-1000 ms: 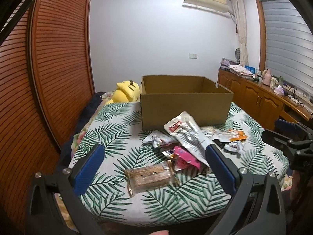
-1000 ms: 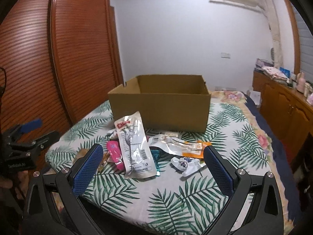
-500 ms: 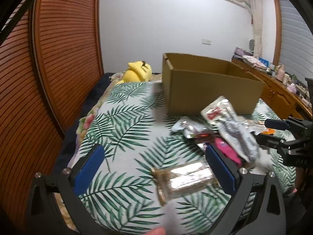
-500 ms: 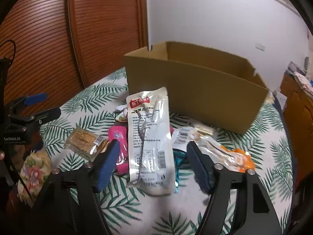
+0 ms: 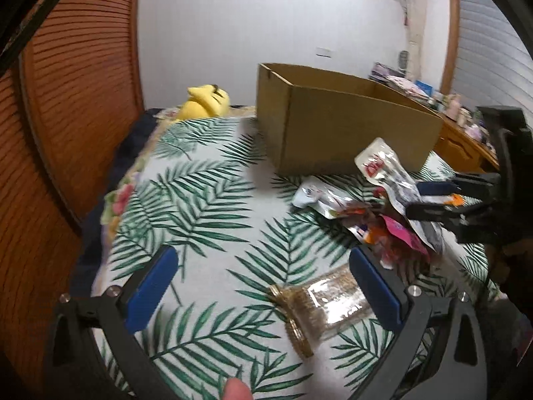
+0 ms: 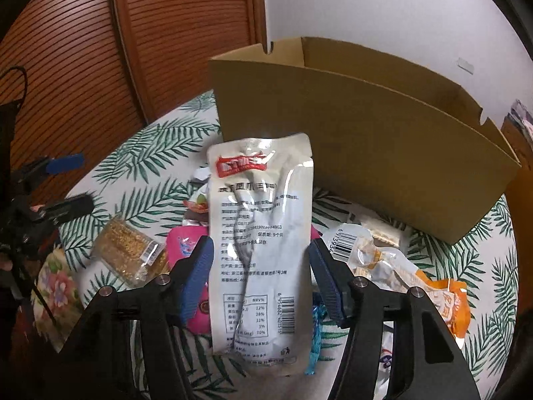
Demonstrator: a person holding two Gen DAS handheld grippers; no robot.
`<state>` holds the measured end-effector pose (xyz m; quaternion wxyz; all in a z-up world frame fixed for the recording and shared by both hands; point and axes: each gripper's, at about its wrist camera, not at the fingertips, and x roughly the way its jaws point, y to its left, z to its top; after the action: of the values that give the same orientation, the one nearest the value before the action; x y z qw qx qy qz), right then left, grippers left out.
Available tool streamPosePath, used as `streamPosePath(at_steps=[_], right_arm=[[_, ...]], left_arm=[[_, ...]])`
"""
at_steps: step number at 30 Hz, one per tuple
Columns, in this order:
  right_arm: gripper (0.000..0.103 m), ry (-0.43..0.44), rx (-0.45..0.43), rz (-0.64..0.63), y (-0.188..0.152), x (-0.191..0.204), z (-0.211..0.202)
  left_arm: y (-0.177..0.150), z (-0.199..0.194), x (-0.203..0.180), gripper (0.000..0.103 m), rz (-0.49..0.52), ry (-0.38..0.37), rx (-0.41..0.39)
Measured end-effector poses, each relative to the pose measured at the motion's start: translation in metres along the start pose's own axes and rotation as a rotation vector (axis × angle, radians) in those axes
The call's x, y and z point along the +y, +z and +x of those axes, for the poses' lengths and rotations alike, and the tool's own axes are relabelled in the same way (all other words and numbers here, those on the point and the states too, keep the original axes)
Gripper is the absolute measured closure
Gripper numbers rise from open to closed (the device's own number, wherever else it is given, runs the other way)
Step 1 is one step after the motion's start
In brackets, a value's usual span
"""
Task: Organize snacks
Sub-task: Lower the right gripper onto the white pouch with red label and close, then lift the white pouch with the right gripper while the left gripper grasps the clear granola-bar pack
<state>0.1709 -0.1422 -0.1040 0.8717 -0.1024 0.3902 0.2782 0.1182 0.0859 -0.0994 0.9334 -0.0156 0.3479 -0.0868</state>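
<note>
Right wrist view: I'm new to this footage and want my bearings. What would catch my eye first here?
The big silvery white snack pouch lies dead centre on the pile, between the closing pads of the right gripper, which do not clearly press it yet. Behind it stands an open cardboard box on the palm-leaf tablecloth. At left lies a clear golden snack pack, near the open left gripper.

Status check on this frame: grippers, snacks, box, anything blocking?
Right gripper closing around white pouch, pads not yet pressing. Left gripper open over golden snack pack. Cardboard box open, path clear.
</note>
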Motion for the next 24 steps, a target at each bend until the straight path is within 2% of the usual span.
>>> streamPosePath(at_steps=[11, 13, 15, 20, 24], right_arm=[[0.042, 0.03, 0.057, -0.011, 0.009, -0.003, 0.023], [0.048, 0.025, 0.055, -0.009, 0.009, -0.004, 0.021], [0.064, 0.018, 0.035, -0.01, 0.009, -0.004, 0.016], [0.067, 0.001, 0.033, -0.034, 0.011, -0.001, 0.01], [0.068, -0.023, 0.002, -0.047, 0.009, 0.003, 0.001]], left_arm=[[0.002, 0.009, -0.01, 0.0, 0.078, -0.064, 0.021], [0.003, 0.009, -0.011, 0.0, 0.096, -0.074, 0.023], [0.005, 0.007, -0.015, 0.0, 0.117, -0.086, 0.022], [0.012, 0.002, -0.027, 0.0, 0.19, -0.103, 0.013], [0.01, 0.007, -0.035, 0.0, 0.276, -0.106, 0.037]])
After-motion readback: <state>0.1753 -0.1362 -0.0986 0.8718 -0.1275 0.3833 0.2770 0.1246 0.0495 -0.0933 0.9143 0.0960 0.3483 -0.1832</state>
